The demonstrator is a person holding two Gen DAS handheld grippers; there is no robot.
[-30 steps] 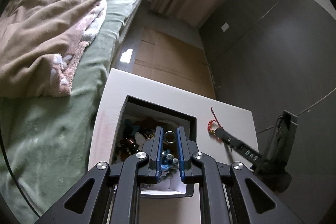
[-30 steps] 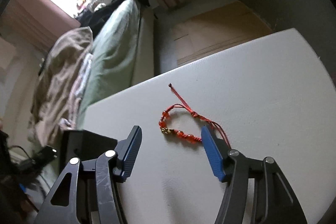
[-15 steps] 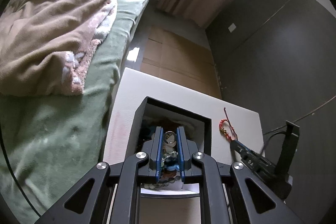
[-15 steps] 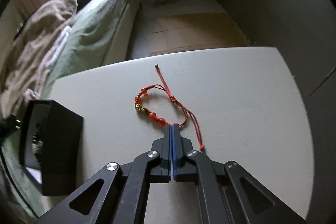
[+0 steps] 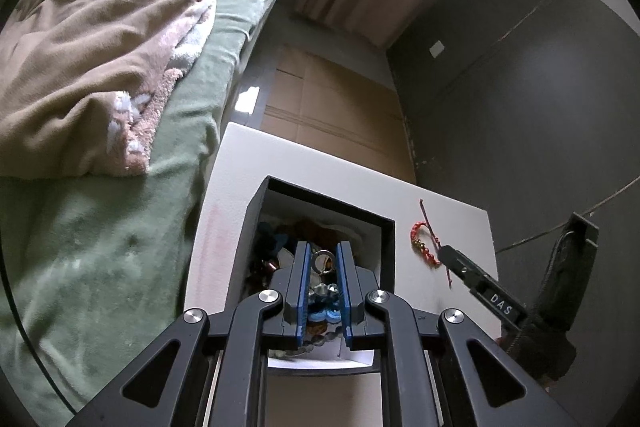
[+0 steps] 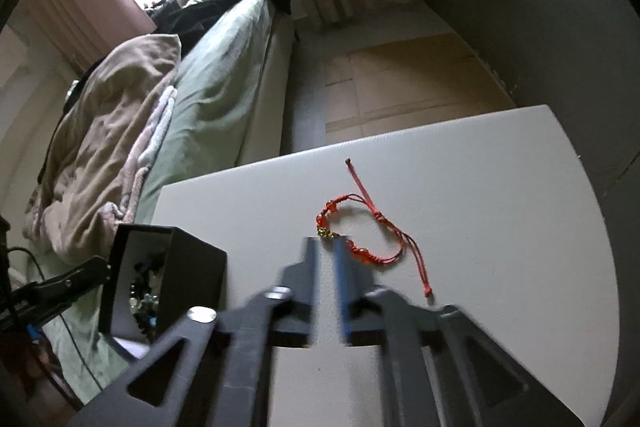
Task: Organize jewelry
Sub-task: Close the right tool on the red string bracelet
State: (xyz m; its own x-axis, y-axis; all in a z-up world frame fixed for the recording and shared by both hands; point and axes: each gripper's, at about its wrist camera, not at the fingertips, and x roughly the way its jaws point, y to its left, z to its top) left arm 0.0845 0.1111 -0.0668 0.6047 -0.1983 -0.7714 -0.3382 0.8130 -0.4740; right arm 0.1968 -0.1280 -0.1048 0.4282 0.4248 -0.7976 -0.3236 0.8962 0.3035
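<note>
A red beaded bracelet with a long cord lies on the white table; it also shows in the left wrist view. My right gripper is blurred, its fingers a narrow gap apart, tips just before the bracelet's gold beads, holding nothing. A black jewelry box, open and full of mixed jewelry, stands at the table's left; it shows in the right wrist view too. My left gripper hovers over the box, jaws slightly apart with a ring-shaped piece seen between them.
A bed with a green sheet and a beige blanket runs along the table's left side. Flattened cardboard lies on the floor beyond the table. A dark wall stands on the right.
My right gripper shut beside the bracelet half a second ago and has now opened a little, shifting left. The left gripper stays over the box, the view slightly nearer.
</note>
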